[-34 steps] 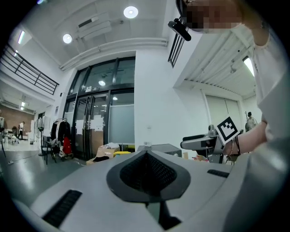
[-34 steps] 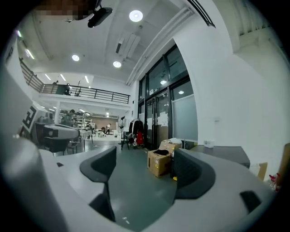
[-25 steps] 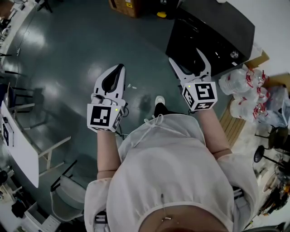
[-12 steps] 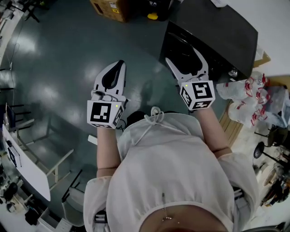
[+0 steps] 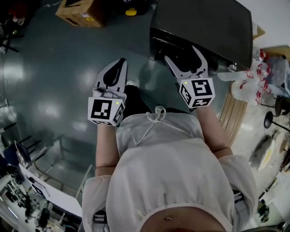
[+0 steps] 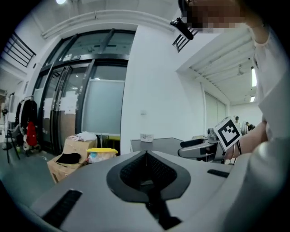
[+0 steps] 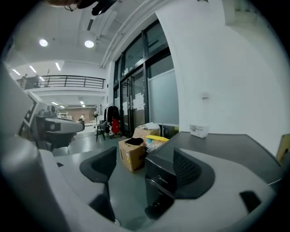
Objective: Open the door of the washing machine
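The washing machine (image 5: 204,27) is a dark box at the upper right of the head view, with its front face turned toward me. My right gripper (image 5: 182,53) is open and empty, its tips over the machine's front top edge. In the right gripper view the machine's dark front (image 7: 164,179) stands between the spread jaws of the right gripper (image 7: 145,167), still some way off. My left gripper (image 5: 121,62) is shut on nothing, over the floor left of the machine. In the left gripper view the left gripper (image 6: 146,154) has its jaws pressed together, and the machine's grey top (image 6: 158,144) lies beyond.
A cardboard box (image 5: 84,11) and a yellow item (image 5: 131,11) lie on the grey floor beyond the machine. Packs of plastic bottles (image 5: 272,68) and a wooden pallet (image 5: 233,118) are on the right. White desks (image 5: 41,188) stand at the lower left.
The person has walked forward: the washing machine has come closer and slid left and down in the head view. Both grippers hold the same pose, left shut, right open.
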